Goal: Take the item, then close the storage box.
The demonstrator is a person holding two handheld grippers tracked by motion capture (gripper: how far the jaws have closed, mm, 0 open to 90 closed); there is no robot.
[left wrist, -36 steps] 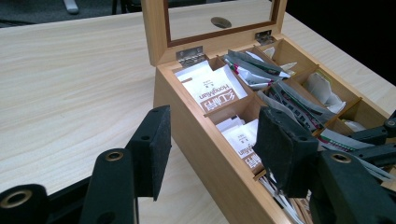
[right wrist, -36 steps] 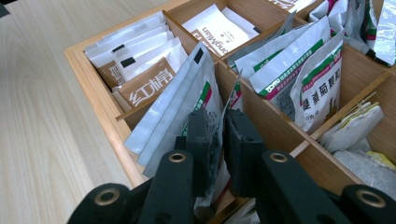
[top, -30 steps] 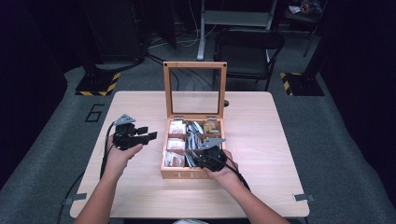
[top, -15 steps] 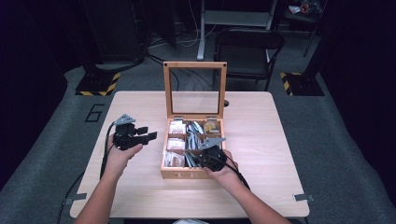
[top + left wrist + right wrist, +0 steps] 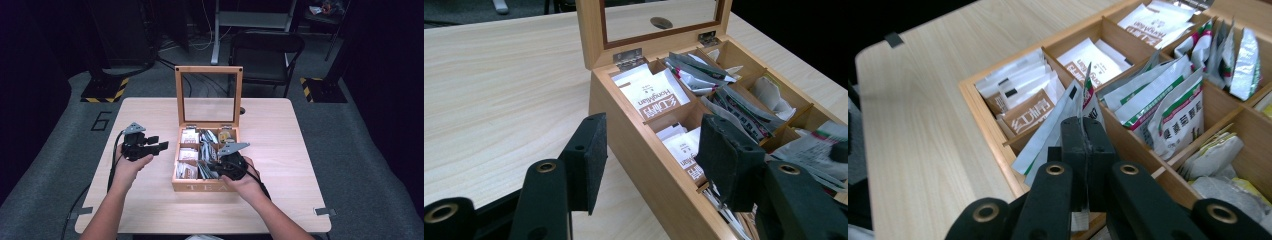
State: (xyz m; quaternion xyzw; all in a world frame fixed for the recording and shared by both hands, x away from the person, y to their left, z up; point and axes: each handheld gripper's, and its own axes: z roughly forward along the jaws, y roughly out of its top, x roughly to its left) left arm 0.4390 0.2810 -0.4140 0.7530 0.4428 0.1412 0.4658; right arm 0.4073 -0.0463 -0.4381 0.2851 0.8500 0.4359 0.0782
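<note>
- Gripping a tea sachet [image 5: 1083,107], the right tongs [image 5: 1083,142] have just closed on its thin edge in the right gripper view, and the packet stands pinched upright between the two black pads.
- That sachet is silver with a green and red stripe, and it sits in the near middle compartment of the wooden tea box [image 5: 186,188], at about 6 o'clock within the box seen from above.
- In the high view the right tongs [image 5: 223,165] reach into the box from 5 o'clock, with the person's right hand [image 5: 246,183] behind them.
- The left tongs [image 5: 161,146] hover over the bare bench [image 5: 145,210] at 9 o'clock from the box, jaws partly apart and holding nothing.
- In the left gripper view the left tongs [image 5: 651,160] frame the box's near left corner without touching it.
- The glass lid [image 5: 208,95] stands upright at 12 o'clock, so opening appears done.
- Other compartments hold white sachets [image 5: 1093,60], brown sachets [image 5: 1028,112] and more striped ones [image 5: 1168,107].
- Judging by this, the grasp is made; lifting the sachet clear of its neighbours and setting it down is left.
</note>
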